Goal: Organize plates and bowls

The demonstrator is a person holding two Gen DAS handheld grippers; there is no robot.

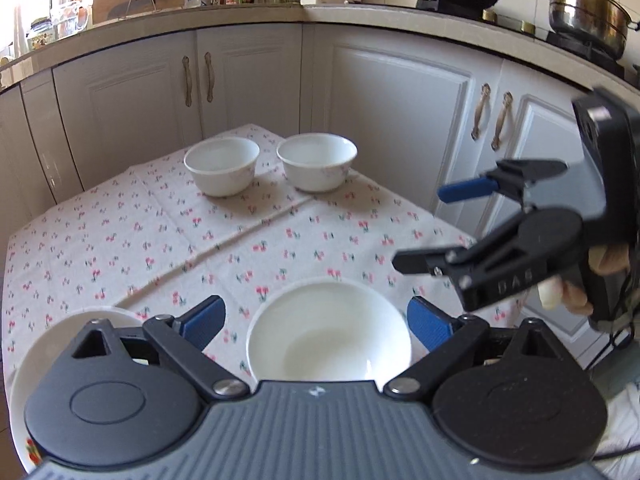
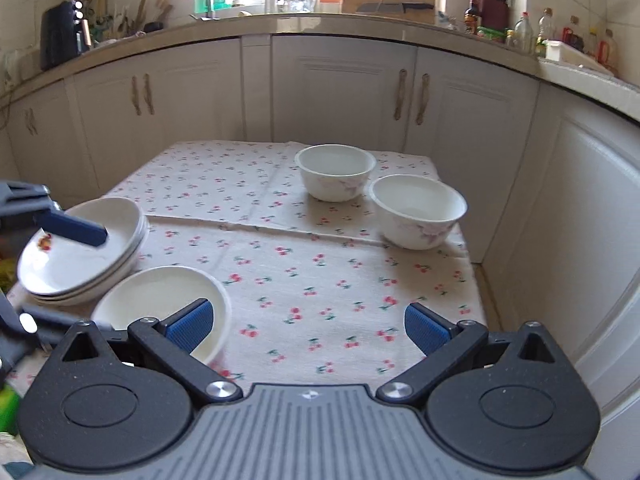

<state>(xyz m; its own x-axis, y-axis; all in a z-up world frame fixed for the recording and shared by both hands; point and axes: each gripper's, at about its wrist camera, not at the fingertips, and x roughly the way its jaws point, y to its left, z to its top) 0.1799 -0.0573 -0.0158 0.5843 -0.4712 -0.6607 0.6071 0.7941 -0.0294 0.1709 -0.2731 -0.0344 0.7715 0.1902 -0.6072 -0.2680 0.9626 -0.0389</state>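
At six o'clock beneath your spread, empty left claw (image 1: 316, 322), the shallow bowl (image 1: 329, 330) looks glazed, slippery and breakable: pinch its rim.

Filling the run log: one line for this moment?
left gripper: open, empty | right gripper: open, empty | stacked plates | near bowl unstacked | two far bowls apart

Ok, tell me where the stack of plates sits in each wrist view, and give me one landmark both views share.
Left wrist view: the stack of plates is at the bottom left edge, mostly hidden behind the left gripper.
Right wrist view: the stack lies at the left, in plain sight, with a blue finger of the left gripper over it.
Shared landmark: the shallow bowl beside the stack.
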